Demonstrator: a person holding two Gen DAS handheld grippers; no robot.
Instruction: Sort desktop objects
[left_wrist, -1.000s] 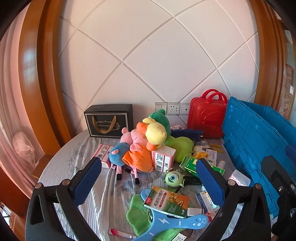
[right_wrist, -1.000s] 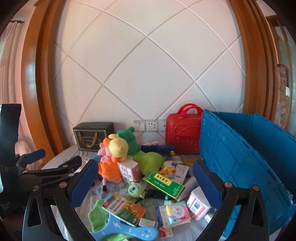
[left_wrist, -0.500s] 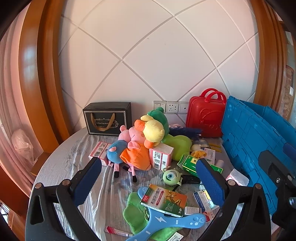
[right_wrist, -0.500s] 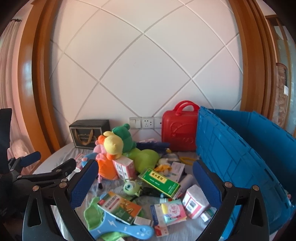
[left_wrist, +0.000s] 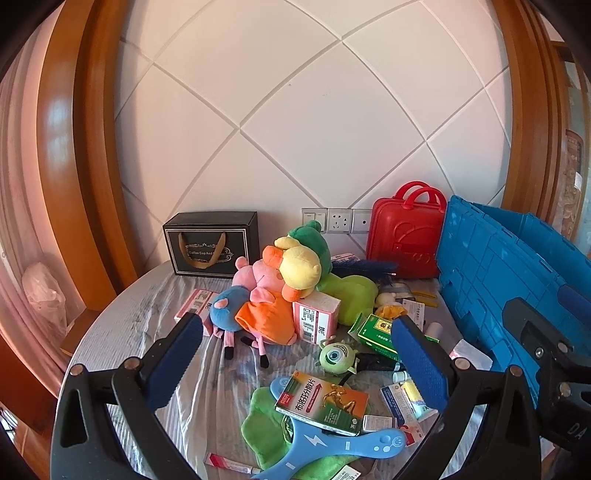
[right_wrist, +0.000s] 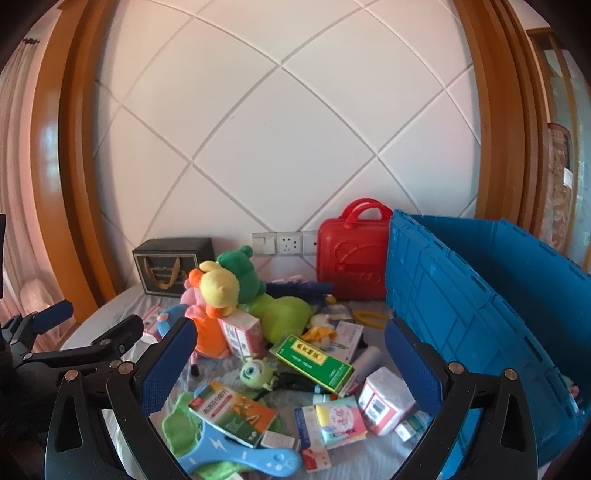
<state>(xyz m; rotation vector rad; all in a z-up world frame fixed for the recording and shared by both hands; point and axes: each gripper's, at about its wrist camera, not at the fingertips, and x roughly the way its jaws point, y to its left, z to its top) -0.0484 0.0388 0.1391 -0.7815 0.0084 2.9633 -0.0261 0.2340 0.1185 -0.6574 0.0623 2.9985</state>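
Both wide, empty tools — left (left_wrist: 297, 356), right (right_wrist: 291, 360) — now slightly higher above soft plush toys (left_wrist: 280, 291) and glossy cardboard boxes (right_wrist: 312, 358)

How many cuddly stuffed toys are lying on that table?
5, though others may be hidden: a blue-and-pink pig plush, a pig in orange, a yellow duck on top, a green frog behind, and a small one-eyed green monster in front.

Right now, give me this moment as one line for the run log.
stage: sorting not begun | left claw: open, empty, above pile | right claw: open, empty | crate: right of pile | toys, boxes: on table
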